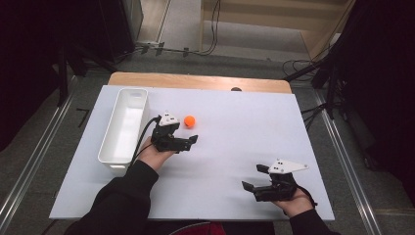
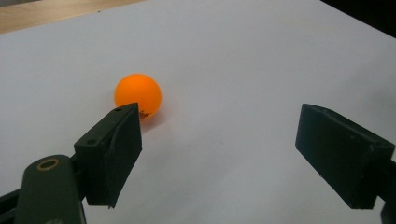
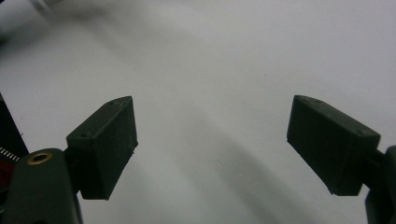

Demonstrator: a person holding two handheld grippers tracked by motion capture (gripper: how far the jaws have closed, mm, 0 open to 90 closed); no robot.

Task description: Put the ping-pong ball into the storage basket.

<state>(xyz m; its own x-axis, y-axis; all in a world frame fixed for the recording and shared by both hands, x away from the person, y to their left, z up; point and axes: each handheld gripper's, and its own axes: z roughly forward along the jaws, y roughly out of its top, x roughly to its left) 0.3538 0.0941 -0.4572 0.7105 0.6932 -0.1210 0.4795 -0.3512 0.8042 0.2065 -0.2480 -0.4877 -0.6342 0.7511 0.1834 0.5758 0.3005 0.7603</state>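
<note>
An orange ball (image 1: 189, 120) lies on the white table top (image 1: 230, 127), right of the white bin (image 1: 125, 128). My left gripper (image 1: 184, 132) is open just in front of the ball. In the left gripper view the ball (image 2: 137, 95) sits just beyond the tip of the left-hand jaw, outside the gap, and the gripper (image 2: 219, 135) holds nothing. My right gripper (image 1: 254, 177) is open near the table's front right, far from the ball. Between its spread jaws the right gripper (image 3: 212, 126) has just bare white surface.
The long white bin stands along the table's left side and looks empty. A wooden strip (image 1: 195, 81) runs along the far edge. Cables and dark stands lie on the floor beyond the table.
</note>
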